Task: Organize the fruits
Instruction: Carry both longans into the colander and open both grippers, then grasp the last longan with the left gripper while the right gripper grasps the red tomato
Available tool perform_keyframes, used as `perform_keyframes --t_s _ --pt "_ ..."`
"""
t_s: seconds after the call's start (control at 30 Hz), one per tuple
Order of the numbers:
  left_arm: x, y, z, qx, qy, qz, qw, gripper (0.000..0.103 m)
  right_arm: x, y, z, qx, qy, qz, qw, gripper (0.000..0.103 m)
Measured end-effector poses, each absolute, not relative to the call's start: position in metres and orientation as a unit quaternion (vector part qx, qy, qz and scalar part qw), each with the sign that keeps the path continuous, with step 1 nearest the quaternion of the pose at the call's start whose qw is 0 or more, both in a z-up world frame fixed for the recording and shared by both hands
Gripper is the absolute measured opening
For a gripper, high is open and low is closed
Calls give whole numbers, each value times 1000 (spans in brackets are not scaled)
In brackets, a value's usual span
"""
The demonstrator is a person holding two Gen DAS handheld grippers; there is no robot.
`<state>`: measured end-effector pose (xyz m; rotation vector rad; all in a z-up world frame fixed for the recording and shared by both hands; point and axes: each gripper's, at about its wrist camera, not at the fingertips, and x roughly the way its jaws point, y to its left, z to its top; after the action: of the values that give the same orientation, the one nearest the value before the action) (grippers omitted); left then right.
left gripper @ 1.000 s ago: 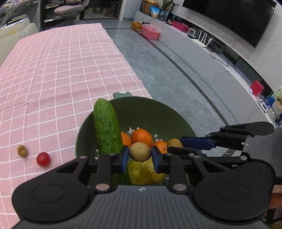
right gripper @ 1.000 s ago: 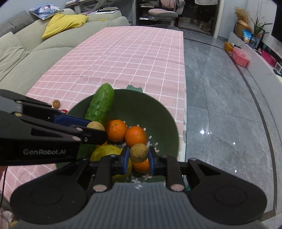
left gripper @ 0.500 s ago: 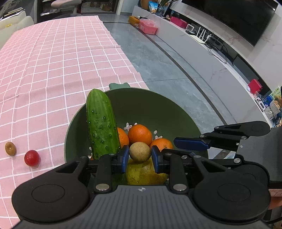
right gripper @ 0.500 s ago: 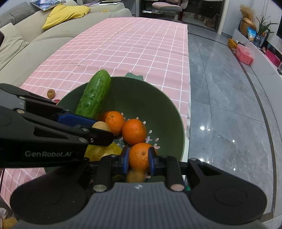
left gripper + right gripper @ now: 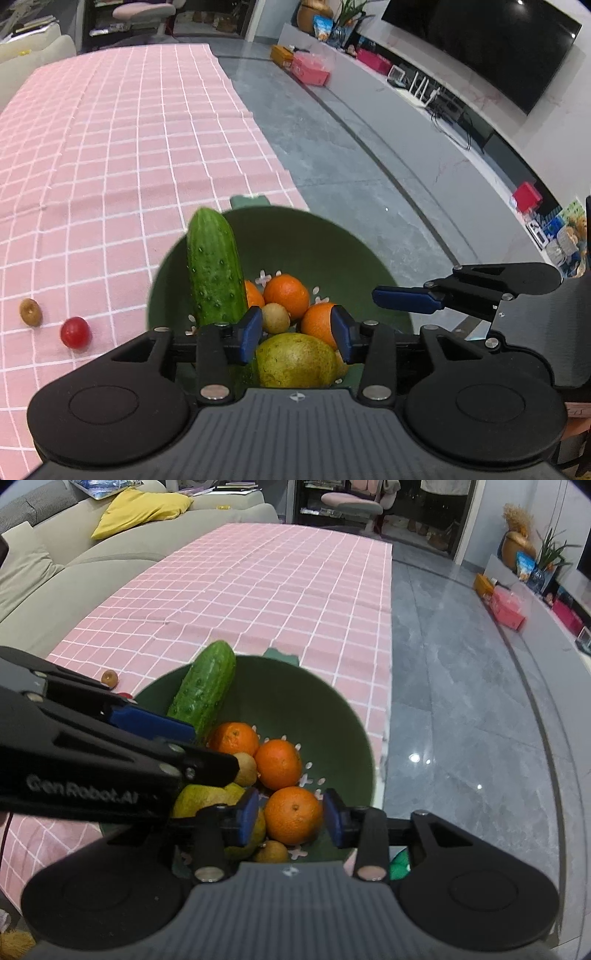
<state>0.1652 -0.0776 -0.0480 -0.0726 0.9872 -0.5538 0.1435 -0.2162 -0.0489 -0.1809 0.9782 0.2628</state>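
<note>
A dark green colander bowl (image 5: 325, 236) (image 5: 295, 686) holds a cucumber (image 5: 214, 269), three oranges (image 5: 286, 291), a yellow-green pear (image 5: 295, 360) and small brown fruits. My left gripper (image 5: 297, 334) hovers over the bowl with its jaws opening. One brown fruit (image 5: 275, 317) lies loose just beyond its left pad, and no pad presses on it. My right gripper (image 5: 291, 821) is also opening above the bowl. An orange (image 5: 293, 814) lies in the bowl under its gap. A second brown fruit (image 5: 271, 851) rests under that orange.
On the pink checked tablecloth (image 5: 129, 147), left of the bowl, lie a cherry tomato (image 5: 75, 332) and another small brown fruit (image 5: 30, 312). The bowl sits at the table's right edge, with grey floor (image 5: 461, 701) beyond. A sofa (image 5: 55, 572) runs along the far left.
Both grippers held a small brown fruit over the bowl. The right one's fruit dropped first, then the left one's. Both pairs of jaws now stand wider, and both fruits lie in the bowl.
</note>
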Motion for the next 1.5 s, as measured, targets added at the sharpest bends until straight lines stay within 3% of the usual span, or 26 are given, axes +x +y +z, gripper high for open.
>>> perform_keyframes --t_s 0.17,0.47,1.13,1.5 --pt "158 -67 -33 -38 449 -250 857 55 138 -214 -31 -84 447 114 883 54" --pt "151 -24 -13 -43 422 -197 884 55 136 -193 -3 -66 411 131 900 65" --pt "162 100 -37 -107 433 -66 892 55 167 -68 -4 -128 398 252 873 64" --pt "168 134 -83 -143 465 -47 872 54 196 -27 -57 -152 449 268 839 47"
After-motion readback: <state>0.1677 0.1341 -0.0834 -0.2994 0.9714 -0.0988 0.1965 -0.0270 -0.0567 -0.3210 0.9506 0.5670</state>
